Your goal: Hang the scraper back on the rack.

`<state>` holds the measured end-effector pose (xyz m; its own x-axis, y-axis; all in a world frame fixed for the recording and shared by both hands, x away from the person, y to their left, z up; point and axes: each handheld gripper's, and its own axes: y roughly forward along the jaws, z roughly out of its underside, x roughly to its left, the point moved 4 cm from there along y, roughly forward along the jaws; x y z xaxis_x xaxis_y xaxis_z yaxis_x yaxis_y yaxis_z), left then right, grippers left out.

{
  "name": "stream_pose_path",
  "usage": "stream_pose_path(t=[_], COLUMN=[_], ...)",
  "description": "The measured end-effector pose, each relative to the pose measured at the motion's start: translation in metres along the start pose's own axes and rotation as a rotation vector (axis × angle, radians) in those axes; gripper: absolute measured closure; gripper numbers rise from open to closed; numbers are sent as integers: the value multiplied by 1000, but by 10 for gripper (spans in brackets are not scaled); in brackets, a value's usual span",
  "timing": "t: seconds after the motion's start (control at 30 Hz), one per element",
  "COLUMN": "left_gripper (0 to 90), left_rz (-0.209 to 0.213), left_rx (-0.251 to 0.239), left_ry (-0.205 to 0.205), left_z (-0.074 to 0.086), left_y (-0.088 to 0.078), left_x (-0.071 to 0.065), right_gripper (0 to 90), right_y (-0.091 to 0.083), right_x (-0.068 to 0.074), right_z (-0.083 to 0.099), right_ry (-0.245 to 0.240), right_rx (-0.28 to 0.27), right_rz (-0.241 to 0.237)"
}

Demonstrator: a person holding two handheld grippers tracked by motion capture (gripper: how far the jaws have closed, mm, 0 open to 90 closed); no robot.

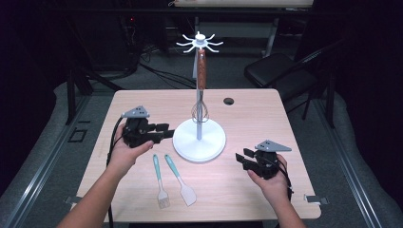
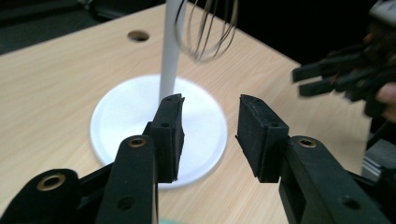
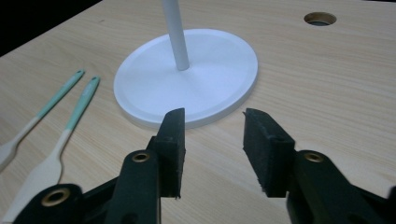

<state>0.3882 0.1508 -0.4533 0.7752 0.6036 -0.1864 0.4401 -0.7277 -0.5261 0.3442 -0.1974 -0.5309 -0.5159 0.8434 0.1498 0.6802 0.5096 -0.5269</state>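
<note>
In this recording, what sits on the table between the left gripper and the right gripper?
In the high view, the white round base of the utensil stand sits between the left gripper and the right gripper.

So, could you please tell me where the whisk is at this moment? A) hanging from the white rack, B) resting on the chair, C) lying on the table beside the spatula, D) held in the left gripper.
A: the whisk hangs from a hook at the top of the white rack, its wire head clear of the base.

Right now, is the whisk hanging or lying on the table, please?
Hanging: the whisk dangles from the stand's top hooks, its wires clear of the base.
</note>
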Motion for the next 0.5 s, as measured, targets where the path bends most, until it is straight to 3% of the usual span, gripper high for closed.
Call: stream_pose_path(t=[0.1,0.2,0.33,0.43,0.5], left_gripper=[607,607,600,588,581], left_rz=[-24,-55,-49,-86,-88], left_rx=[-20,-34,-89,-77,-81], left_ry=[-18,-46,-116,-110,-110], left_z=[25,48,70,80,83], left_y=[-4,-7,-11,-12,-15], left_x=[1,4,6,9,10], right_gripper=[648,691,811,900,900], right_y=[-5,-16,-36,-50,-58], right_x=[-1,1,5,9,11], right_z=[-7,-18,-39,-58,-72], right_ry=[8,-30,-85,-108,-103], right_rx=[-39,-98,-191,-251,-280], right_rz=[-31,-59,-87,-101,-118])
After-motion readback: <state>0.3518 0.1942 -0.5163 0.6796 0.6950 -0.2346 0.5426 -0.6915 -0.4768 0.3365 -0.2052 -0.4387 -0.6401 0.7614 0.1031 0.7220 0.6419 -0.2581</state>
